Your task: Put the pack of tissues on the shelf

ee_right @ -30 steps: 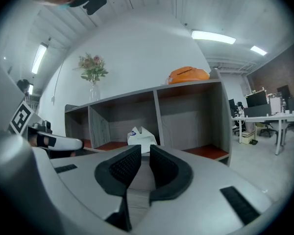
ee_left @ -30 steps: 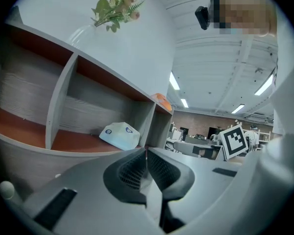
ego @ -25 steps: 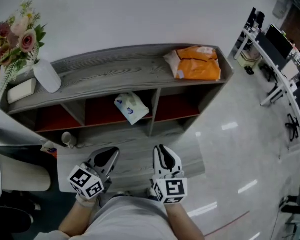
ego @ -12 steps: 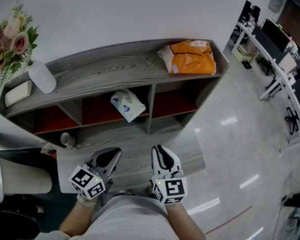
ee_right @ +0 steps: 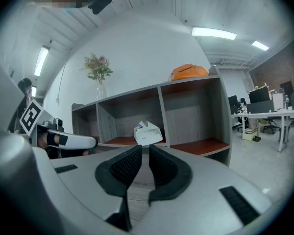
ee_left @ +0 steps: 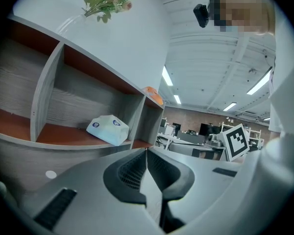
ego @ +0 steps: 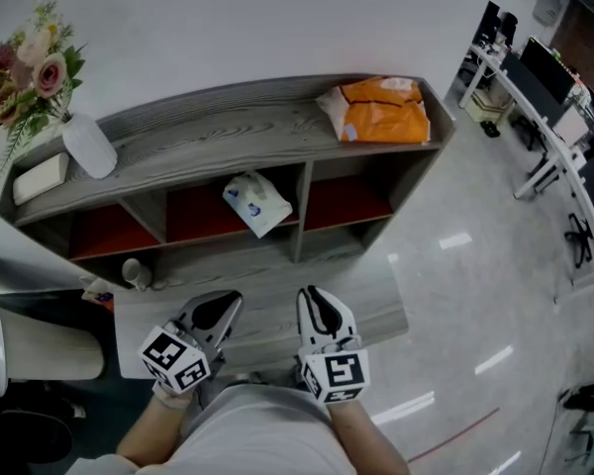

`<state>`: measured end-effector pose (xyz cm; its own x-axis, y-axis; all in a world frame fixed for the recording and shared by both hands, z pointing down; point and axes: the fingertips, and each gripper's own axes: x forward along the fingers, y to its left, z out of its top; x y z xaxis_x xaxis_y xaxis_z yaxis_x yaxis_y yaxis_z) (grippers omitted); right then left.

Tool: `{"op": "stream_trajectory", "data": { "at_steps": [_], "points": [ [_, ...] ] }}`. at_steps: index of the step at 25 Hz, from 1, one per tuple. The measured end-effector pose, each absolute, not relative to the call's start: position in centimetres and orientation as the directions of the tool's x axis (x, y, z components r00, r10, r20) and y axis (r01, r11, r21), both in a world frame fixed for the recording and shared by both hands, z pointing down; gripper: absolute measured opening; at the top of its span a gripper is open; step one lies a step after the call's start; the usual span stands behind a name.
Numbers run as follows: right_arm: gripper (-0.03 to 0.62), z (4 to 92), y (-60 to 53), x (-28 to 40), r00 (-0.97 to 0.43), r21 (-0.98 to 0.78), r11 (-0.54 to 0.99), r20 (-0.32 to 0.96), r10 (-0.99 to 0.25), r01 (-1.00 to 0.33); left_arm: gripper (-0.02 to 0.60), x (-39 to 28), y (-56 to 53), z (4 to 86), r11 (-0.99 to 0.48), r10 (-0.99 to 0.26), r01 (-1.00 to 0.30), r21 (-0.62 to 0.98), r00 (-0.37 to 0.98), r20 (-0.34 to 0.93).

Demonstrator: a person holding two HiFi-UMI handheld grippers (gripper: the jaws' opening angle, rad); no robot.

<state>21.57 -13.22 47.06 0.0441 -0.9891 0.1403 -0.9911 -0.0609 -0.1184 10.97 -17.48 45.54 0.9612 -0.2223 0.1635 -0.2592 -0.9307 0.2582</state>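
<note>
Little has changed over the last second: both grippers hang where they were in front of the shelf, and the pack of tissues lies in the same compartment as before. Only the head view has drifted slightly.

At the far left of the shelf's top board stands a white vase with pink flowers, and a flat white box lies just beside it. Below, on the lower grey board, a small cup stands near the left end.

The left gripper is held low, pointing at the shelf. In its own view the two dark pads meet along one line with nothing between them, so it is closed and empty.

The pack of tissues sits in the middle of the three compartments, on the reddish floor at the front edge, tilted with one corner up. It is well apart from both grippers.

The right gripper is beside the left one and also points at the shelf. Its pads stand a narrow slit apart, and only the grey board shows through the gap; it holds nothing.

An orange bag lies on the right end of the top board. Desks with monitors stand further right on the glossy floor.
</note>
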Motion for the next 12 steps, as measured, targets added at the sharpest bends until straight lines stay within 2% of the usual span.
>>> {"op": "stream_trajectory", "data": {
  "at_steps": [12],
  "points": [
    [0.055, 47.32, -12.63, 21.68, 0.048, -0.119, -0.064, 0.135, -0.99, -0.991, 0.018, 10.43, -17.08, 45.94, -0.925, -0.239, -0.277, 0.259, 0.956, 0.169]
  ]
}}
